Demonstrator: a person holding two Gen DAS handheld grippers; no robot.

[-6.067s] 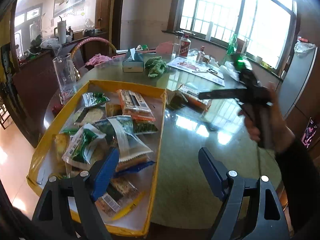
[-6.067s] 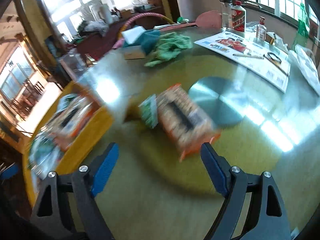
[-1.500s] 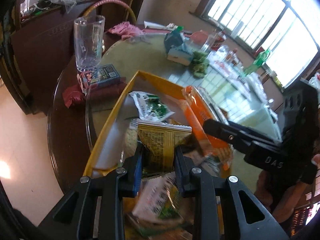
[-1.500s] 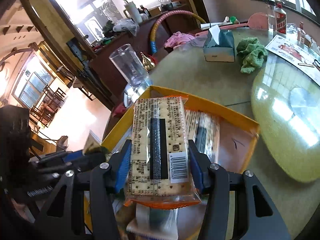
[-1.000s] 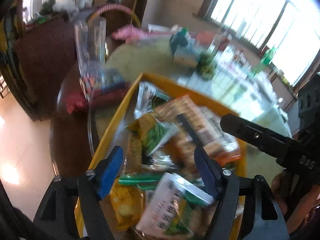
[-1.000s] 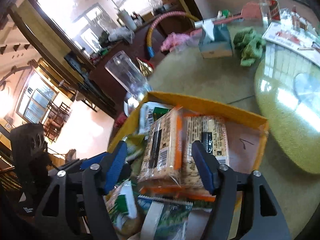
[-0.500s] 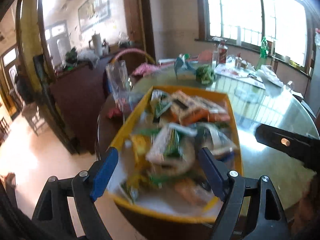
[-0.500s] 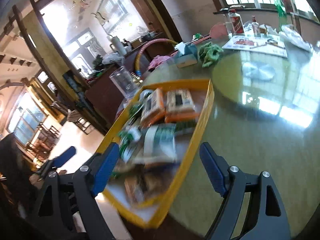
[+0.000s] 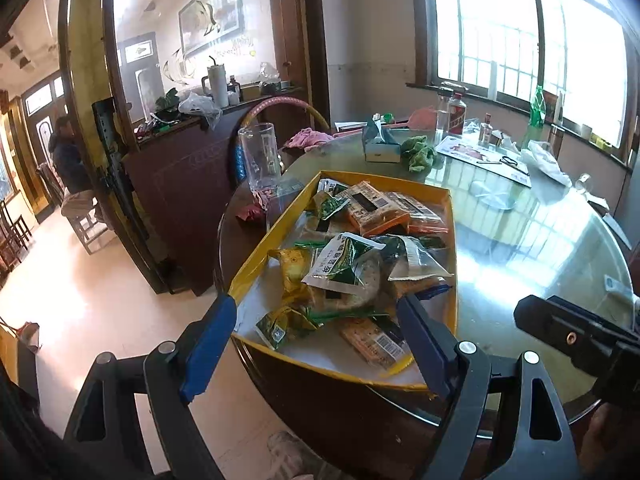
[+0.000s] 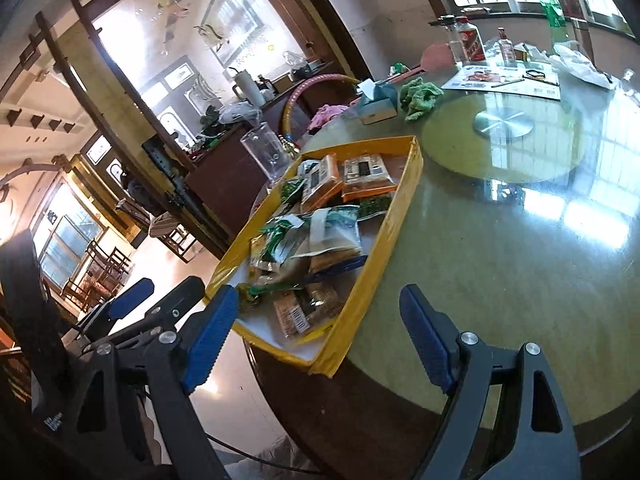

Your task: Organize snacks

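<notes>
Your left gripper (image 9: 316, 340) spread wide, empty, short of yellow tray (image 9: 256, 254). Your right gripper (image 10: 320, 332) likewise spread, empty. Snack packets (image 9: 352, 256) piled in tray at table (image 10: 500, 248) edge; bare tabletop right of tray.

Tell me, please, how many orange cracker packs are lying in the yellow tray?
2. One orange cracker pack and a second lie side by side at the far end of the yellow tray; others may be hidden under other snacks.

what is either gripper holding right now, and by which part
Nothing is held. The left gripper and the right gripper both stand open and empty, short of the yellow tray of snack packets.
</notes>
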